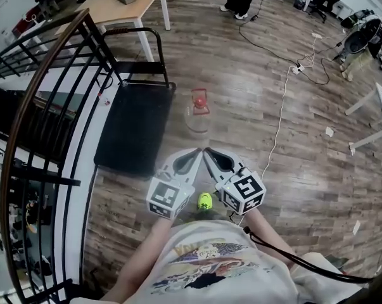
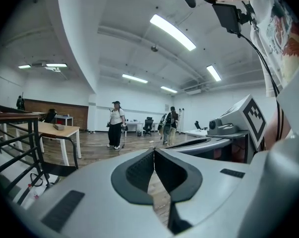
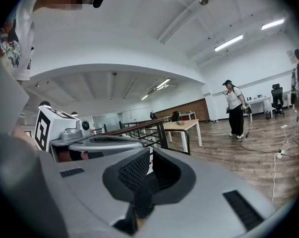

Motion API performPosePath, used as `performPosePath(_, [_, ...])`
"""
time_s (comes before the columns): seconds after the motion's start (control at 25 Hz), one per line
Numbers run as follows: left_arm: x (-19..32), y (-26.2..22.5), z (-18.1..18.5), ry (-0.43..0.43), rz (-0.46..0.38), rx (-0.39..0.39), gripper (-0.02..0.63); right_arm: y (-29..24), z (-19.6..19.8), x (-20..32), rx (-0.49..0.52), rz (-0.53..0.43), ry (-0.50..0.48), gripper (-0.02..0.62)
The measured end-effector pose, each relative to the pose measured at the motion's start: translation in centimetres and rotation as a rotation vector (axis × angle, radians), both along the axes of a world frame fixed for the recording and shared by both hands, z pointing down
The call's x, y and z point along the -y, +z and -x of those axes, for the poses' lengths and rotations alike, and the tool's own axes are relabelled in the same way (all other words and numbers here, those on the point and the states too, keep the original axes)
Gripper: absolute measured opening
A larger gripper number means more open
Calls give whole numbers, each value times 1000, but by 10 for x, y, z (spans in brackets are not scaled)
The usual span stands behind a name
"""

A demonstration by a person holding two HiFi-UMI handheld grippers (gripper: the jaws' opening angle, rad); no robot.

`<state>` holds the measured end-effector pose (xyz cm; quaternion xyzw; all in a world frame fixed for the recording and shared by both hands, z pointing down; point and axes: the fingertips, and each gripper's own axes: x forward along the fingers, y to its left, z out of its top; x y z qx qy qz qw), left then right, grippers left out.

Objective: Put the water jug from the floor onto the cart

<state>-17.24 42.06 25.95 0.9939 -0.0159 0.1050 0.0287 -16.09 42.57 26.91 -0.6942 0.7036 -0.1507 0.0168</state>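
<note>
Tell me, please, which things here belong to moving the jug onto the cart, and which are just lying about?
For the job: water jug, on the floor; cart, beside it; left gripper and right gripper, both shut, empty.
Lying about: wooden table; white cable; railing.

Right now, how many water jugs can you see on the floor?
1. The clear, red-capped water jug stands on the wood floor, close beside the right edge of the black cart. More could sit outside the views.
</note>
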Motion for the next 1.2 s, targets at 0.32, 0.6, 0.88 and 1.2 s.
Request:
performPosePath(0.32, [15, -2, -36, -30, -15, 11, 11, -4, -36, 15, -16, -3, -18, 29])
performPosePath(0.6, [30, 1, -55, -46, -19, 24, 11, 0, -56, 30, -19, 10, -12, 29])
performPosePath(0.88, [60, 4, -65, -41, -9, 22, 11, 5, -65, 60, -18, 31, 1, 29])
performPosePath(1.2, [104, 8, -97, 5, -5, 7, 11, 9, -96, 103, -37, 58, 44, 29])
